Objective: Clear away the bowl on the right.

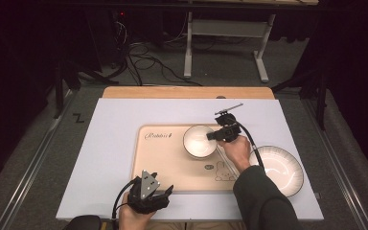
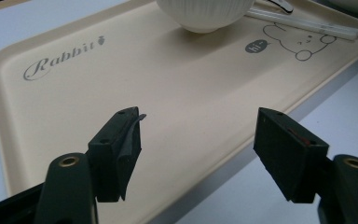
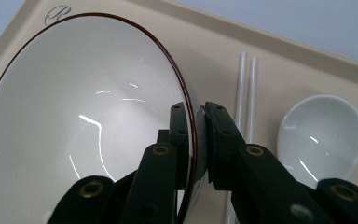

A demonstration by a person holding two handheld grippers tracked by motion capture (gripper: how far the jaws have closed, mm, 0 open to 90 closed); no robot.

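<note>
Right gripper (image 3: pixel 198 140) clamped on white ribbed ceramic bowl's (image 3: pixel 74 116) rim.
Left gripper (image 2: pixel 198 154) released, empty, at beige rabbit-print tray's (image 2: pixel 168 107) near edge.

Dim surroundings, lit table, soft focus (glare spots)

"Rabbit" in script on the beige tray (image 2: pixel 177 107), "hi~" speech bubble (image 2: pixel 255 46) by its drawn rabbit (image 2: pixel 303 39)
</note>
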